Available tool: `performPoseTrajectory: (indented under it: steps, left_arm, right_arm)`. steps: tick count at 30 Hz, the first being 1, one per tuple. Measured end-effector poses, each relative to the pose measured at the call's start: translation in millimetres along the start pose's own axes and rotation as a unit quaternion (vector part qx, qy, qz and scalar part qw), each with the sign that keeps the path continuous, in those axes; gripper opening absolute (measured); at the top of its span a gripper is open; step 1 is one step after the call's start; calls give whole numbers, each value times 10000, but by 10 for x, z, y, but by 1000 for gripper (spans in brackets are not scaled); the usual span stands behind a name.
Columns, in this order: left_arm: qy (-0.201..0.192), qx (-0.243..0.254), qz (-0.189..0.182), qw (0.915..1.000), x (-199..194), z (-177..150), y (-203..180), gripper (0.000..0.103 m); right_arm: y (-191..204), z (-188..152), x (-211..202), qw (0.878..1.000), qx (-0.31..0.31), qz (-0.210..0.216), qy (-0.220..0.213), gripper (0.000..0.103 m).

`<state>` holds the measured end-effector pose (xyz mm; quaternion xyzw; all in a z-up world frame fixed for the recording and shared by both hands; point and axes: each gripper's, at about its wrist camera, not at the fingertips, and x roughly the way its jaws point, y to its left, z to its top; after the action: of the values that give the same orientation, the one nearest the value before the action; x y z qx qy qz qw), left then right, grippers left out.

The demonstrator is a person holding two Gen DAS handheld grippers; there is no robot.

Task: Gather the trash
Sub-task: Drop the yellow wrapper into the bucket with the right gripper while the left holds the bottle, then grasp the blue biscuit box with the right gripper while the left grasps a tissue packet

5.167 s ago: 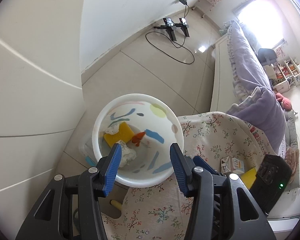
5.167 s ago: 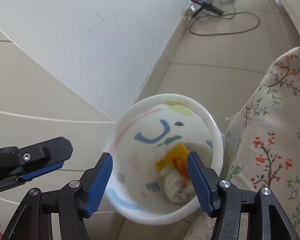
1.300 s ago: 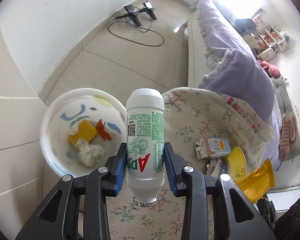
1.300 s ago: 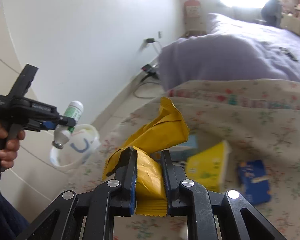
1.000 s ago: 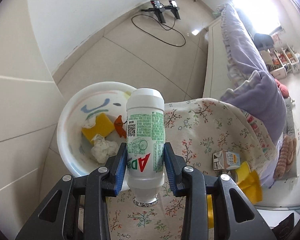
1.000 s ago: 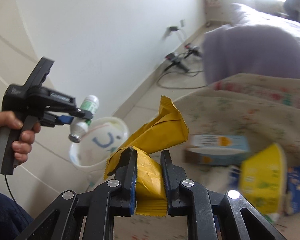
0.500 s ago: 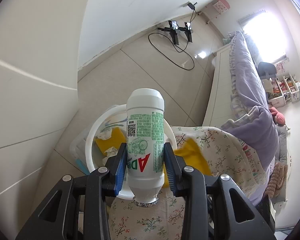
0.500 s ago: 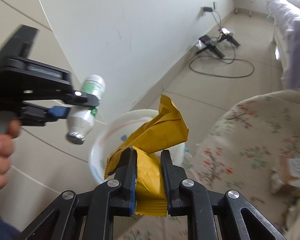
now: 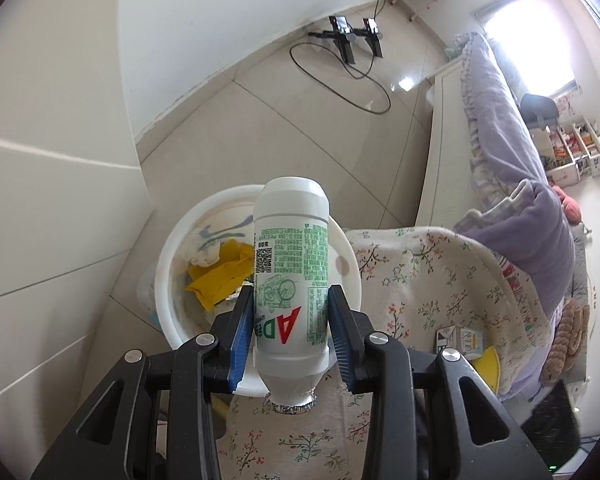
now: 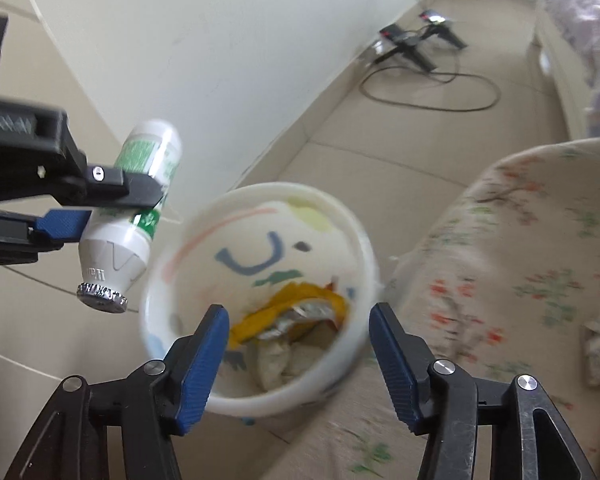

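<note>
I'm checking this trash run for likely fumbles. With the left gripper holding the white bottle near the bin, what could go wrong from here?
1. The white plastic bottle with green print hangs beside the white painted bin's rim, not over the opening; released now, it would probably land on the floor.
2. The left gripper clamps the bottle low on its body, foil cap down, so it could pivot on release.
3. The open right gripper hovers over the bin and might block the drop.

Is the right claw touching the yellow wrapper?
Apart. Right wrist view: right claw is open and empty; yellow wrapper lies inside the white bin.
</note>
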<state>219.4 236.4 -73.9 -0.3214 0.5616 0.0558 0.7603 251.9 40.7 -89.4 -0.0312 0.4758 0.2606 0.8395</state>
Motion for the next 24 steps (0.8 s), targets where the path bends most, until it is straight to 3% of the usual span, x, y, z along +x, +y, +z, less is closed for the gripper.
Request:
performPoseTrajectory:
  steps: [3, 9, 16, 24]
  left_arm:
    - [47, 5, 174, 9998, 54, -14, -30, 62]
    - [-249, 224, 154, 9993, -38, -60, -162, 62]
    - [-303, 571, 78, 9979, -52, -177, -432, 62]
    - [-324, 1220, 29, 9920, 26, -441, -953, 62]
  right_arm:
    - [-122, 5, -247, 9998, 159, 38, -114, 65]
    - [-333, 27, -821, 9994, 149, -9, -312, 65]
    - [-787, -163, -1573, 9984, 148, -261, -475, 68]
    - [-1720, -511, -2382, 9861, 1138, -765, -942, 71]
